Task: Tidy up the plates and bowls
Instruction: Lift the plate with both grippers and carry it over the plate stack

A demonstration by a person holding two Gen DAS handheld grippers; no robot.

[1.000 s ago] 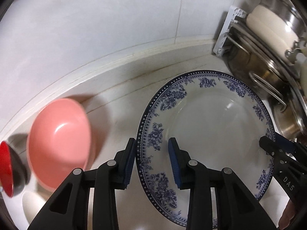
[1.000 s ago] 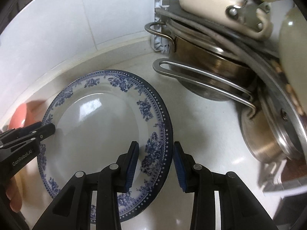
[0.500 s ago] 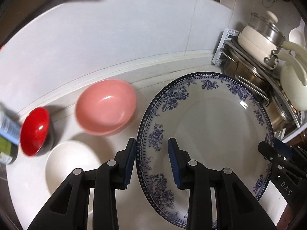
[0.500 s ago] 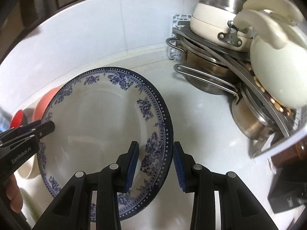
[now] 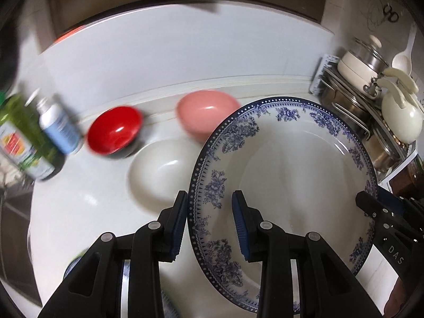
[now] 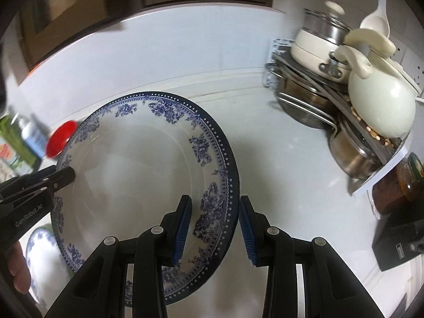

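A large blue-and-white floral plate (image 5: 286, 175) hangs above the white counter, carried between both grippers. My left gripper (image 5: 209, 225) is shut on its left rim, and my right gripper (image 6: 214, 225) is shut on its right rim (image 6: 225, 185). Each gripper's tip shows in the other view: the right gripper (image 5: 371, 206) and the left gripper (image 6: 63, 177). Beyond the plate on the counter sit a pink bowl (image 5: 209, 111), a red bowl (image 5: 114, 129) and a white bowl (image 5: 161, 169). The plate hides part of the pink bowl.
A green bottle (image 5: 23, 143) and a spray can (image 5: 59, 127) stand at the left. A rack of steel pots (image 6: 304, 106) with a cream kettle (image 6: 381, 100) fills the right corner, with a jar (image 6: 408, 180) and a black box (image 6: 397, 243) nearer. Another blue-patterned dish (image 6: 42, 249) lies below left.
Both grippers have lifted the plate and drawn it back from the wall. The red bowl, the white bowl and the bottles have come into view, and the pots look farther away.
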